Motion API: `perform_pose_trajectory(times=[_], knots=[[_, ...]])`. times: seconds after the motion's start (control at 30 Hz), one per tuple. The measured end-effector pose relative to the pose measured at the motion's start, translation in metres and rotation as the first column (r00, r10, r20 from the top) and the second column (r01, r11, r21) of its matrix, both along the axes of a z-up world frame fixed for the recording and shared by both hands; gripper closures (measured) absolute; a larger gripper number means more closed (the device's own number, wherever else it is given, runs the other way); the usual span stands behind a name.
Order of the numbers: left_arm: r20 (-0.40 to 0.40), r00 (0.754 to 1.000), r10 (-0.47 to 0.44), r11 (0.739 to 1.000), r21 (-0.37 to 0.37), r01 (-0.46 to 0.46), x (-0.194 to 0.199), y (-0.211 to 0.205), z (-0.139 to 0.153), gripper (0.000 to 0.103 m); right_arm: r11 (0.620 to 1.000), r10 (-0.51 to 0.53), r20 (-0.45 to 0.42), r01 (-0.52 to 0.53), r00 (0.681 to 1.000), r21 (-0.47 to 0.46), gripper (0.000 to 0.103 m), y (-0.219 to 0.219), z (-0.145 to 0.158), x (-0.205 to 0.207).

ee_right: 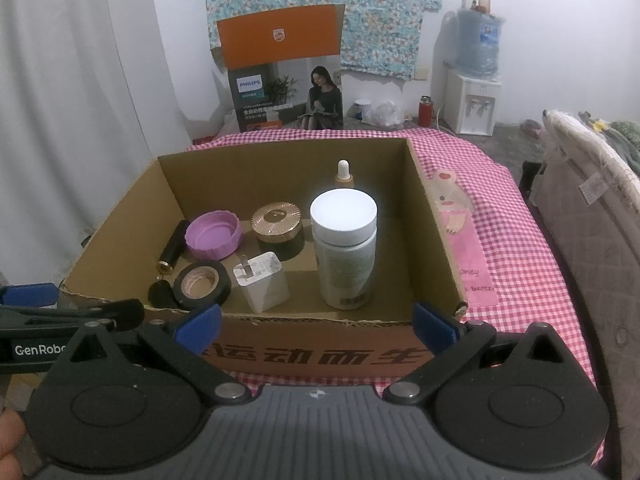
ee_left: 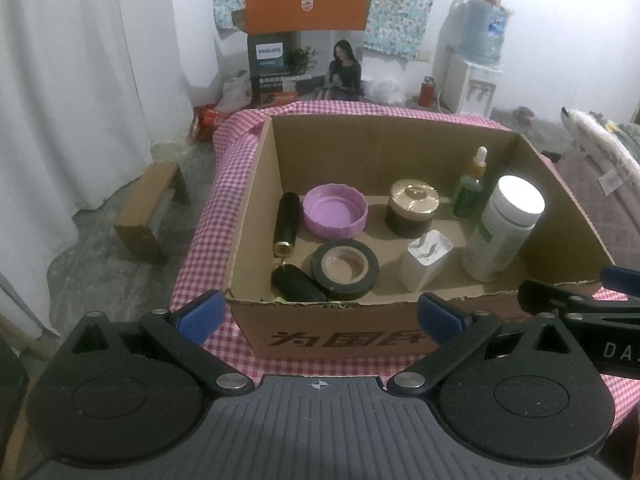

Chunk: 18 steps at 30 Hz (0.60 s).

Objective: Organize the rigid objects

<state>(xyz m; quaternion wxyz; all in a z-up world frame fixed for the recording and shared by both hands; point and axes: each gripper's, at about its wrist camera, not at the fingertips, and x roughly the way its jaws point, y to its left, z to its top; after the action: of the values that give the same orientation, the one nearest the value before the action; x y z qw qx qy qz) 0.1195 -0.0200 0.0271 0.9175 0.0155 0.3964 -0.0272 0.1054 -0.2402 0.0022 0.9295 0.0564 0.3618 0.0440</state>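
A cardboard box (ee_right: 432,216) on a checked cloth (ee_right: 520,216) holds a white bottle (ee_right: 345,256), charger (ee_right: 264,280), tape roll (ee_right: 202,282), purple lid (ee_right: 214,238) and gold-lidded jar (ee_right: 276,222).

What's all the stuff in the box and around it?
box: 1, brown cardboard, on the checked cloth
cloth: 1, pink-white check, under the box
lid: 1, purple, back left in box
jar: 1, gold-topped, back middle
dropper bottle: 1, green, back right
big bottle: 1, white, right
charger: 1, white, front middle
tape: 1, black roll, front left
tube: 1, black with gold end, left wall
pouch: 1, black, front left corner
Philips carton: 1, orange-grey, behind
water dispenser: 1, white, far right
left gripper: 1, black-blue, open
right gripper: 1, black-blue, open
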Motion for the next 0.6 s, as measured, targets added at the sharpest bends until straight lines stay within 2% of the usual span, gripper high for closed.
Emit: perform_pose_trajectory(times=[0.6], knots=[[0.004,1.0,-0.002,1.0,0.006,0.002,0.0003,-0.0018,0.0006,0.0,1.0,-0.004,-0.005,0.004,1.0,0.009,0.0,-0.0039,0.0001,-0.0006]])
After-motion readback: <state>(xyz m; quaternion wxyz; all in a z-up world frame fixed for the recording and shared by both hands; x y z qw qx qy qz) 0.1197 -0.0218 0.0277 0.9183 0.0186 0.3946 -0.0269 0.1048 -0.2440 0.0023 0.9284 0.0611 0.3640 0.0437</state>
